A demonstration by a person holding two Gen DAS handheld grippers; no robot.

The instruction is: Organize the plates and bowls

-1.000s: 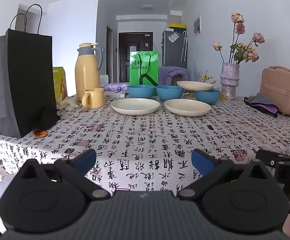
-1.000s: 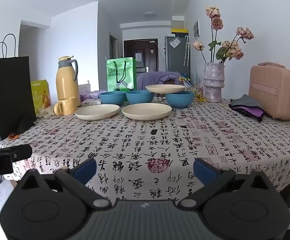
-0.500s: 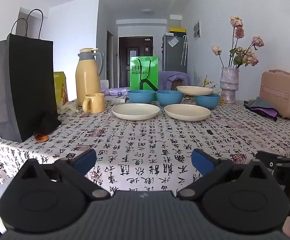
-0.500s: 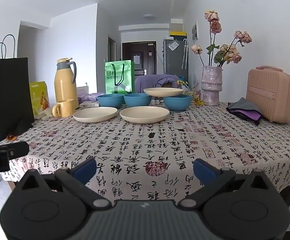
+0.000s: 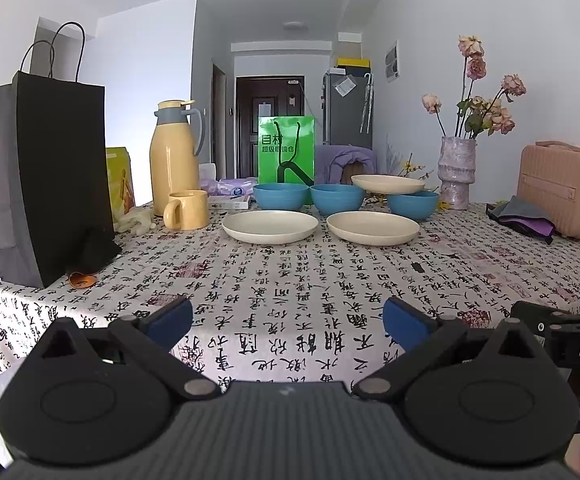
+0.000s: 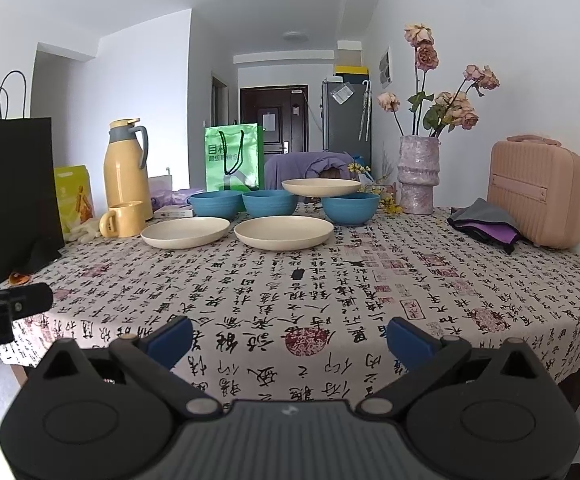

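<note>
Two cream plates [image 5: 270,226] [image 5: 372,227] lie side by side at the far middle of the table. Behind them stand three blue bowls [image 5: 281,195] [image 5: 337,198] [image 5: 413,204]; a third cream plate [image 5: 387,183] rests on the rightmost bowl. In the right wrist view the plates [image 6: 185,231] [image 6: 283,231], the bowls [image 6: 215,203] [image 6: 269,203] [image 6: 351,208] and the raised plate [image 6: 321,187] show the same way. My left gripper [image 5: 288,320] and right gripper [image 6: 290,334] are open and empty, near the table's front edge, far from the dishes.
A black paper bag [image 5: 46,180], yellow jug [image 5: 174,156] and yellow mug [image 5: 186,210] stand at the left. A green bag [image 5: 286,154] is behind the bowls. A vase of flowers [image 5: 456,172], folded cloth [image 5: 524,218] and pink case [image 5: 558,188] are at the right.
Both grippers have dropped slightly and tilted up, so the table and dishes sit lower in view. Nothing on the table has moved. Jaws stay open.
</note>
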